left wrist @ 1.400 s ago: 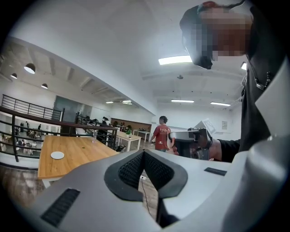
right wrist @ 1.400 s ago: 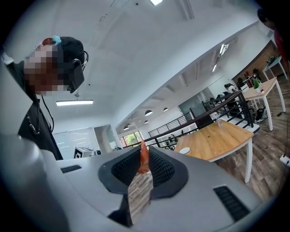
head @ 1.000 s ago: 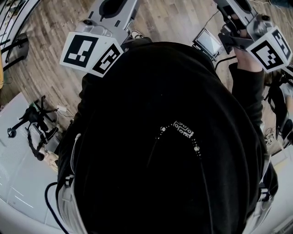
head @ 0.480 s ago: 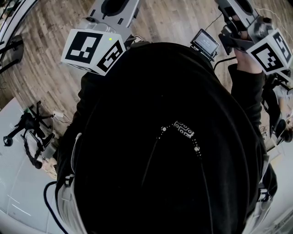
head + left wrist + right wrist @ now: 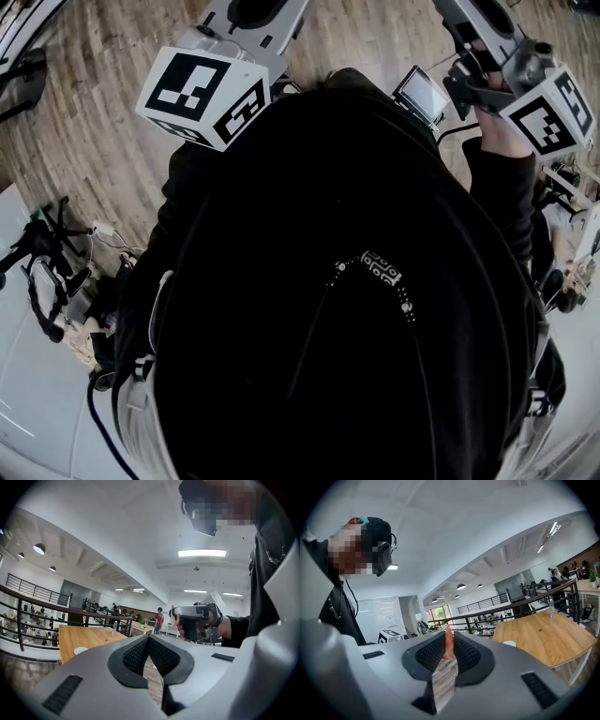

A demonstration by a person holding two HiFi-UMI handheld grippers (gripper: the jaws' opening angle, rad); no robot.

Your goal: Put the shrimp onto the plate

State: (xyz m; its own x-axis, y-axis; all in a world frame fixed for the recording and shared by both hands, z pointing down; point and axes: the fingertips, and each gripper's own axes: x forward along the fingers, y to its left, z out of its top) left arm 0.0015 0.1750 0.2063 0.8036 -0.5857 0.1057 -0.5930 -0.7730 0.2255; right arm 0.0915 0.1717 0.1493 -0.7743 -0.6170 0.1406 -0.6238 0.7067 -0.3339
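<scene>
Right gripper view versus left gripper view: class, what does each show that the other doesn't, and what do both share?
Only the right gripper view: an orange shrimp pinched between the right gripper's fingers. Only the left gripper view: the left gripper's fingers together, nothing between them, and the person's hand holding the other gripper. Both: the wooden table and black railing.

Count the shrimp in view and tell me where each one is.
1. The shrimp is pinched upright between the fingers of the right gripper. More may be hidden: the person's dark top fills the head view.
</scene>
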